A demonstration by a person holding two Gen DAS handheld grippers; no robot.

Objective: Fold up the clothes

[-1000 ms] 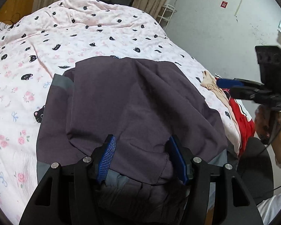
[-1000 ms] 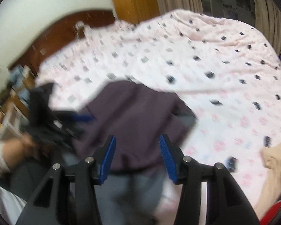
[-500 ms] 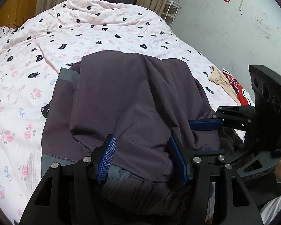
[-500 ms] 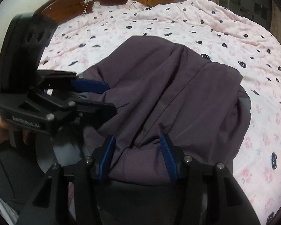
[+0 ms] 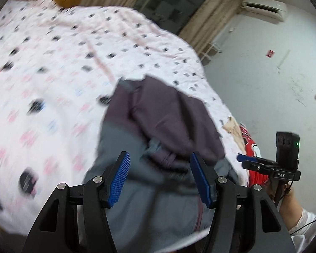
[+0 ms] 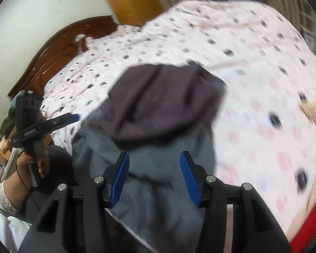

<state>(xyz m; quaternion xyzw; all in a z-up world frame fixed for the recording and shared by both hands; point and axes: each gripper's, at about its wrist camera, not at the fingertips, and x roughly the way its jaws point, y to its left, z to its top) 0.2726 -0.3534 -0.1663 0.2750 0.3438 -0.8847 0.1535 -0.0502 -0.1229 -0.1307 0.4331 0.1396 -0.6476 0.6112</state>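
Both tools hang open and empty: the left tool (image 5: 159, 177) and right tool (image 6: 153, 172) hover over the purple-grey garment (image 5: 158, 126) bunched on the bed (image 5: 52, 84) just ahead. Grab only one layer and the fold probably slumps.

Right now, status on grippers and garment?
Left gripper and right gripper both open, nothing pinched. Purple-grey garment bunched on bed, near edge. Beige and red clothes beside it, not obstructing.

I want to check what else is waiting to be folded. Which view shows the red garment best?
The left wrist view: the red garment lies at the bed's right edge, white markings visible, beside a beige piece. The right wrist view catches only a blurred red strip at its lower right corner.
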